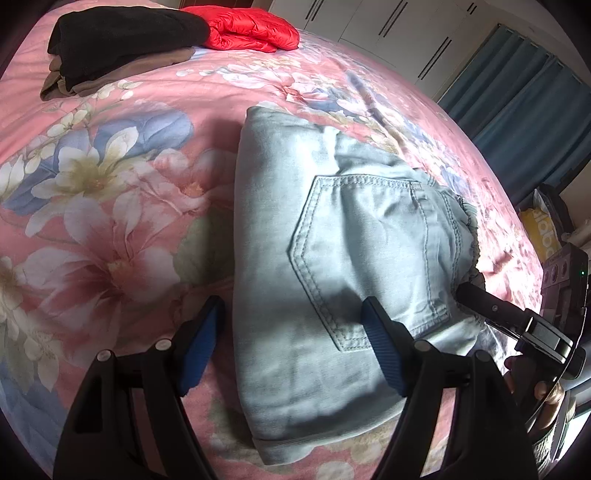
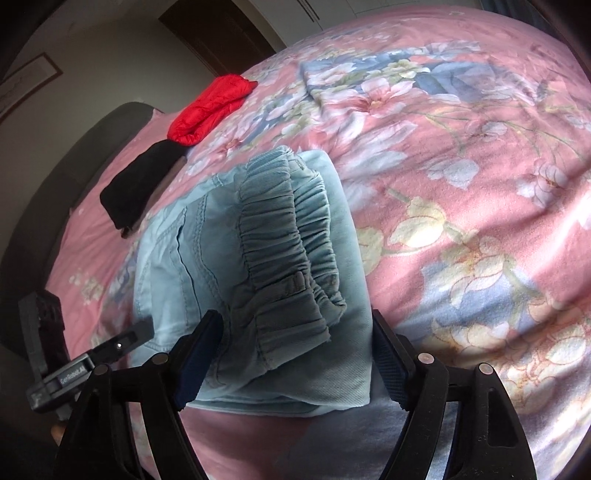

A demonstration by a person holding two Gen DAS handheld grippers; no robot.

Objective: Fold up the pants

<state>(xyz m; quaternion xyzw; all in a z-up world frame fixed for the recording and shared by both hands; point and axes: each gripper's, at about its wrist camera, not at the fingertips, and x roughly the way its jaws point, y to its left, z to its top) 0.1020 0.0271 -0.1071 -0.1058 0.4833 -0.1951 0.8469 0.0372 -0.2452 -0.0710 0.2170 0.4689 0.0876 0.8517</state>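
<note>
Light blue jeans (image 1: 314, 221) lie folded into a thick bundle on a pink floral bedspread (image 1: 110, 184), back pocket (image 1: 369, 251) facing up. My left gripper (image 1: 291, 321) is open low over the bundle's near left edge, one pad over the bedspread and the other over the denim. In the right wrist view the jeans (image 2: 229, 266) show their gathered elastic waistband (image 2: 280, 221) on top. My right gripper (image 2: 295, 332) stands wide open astride that end, with the folded denim between its pads and no visible squeeze. Each gripper's finger shows in the other view: right finger (image 1: 480, 299), left finger (image 2: 140, 328).
A folded black garment (image 1: 122, 33) and a red puffer jacket (image 1: 247, 29) lie at the far side of the bed. White wardrobe doors (image 1: 388, 29), a blue curtain (image 1: 524, 103) and a yellow bag (image 1: 543, 229) stand beyond the bed's right edge.
</note>
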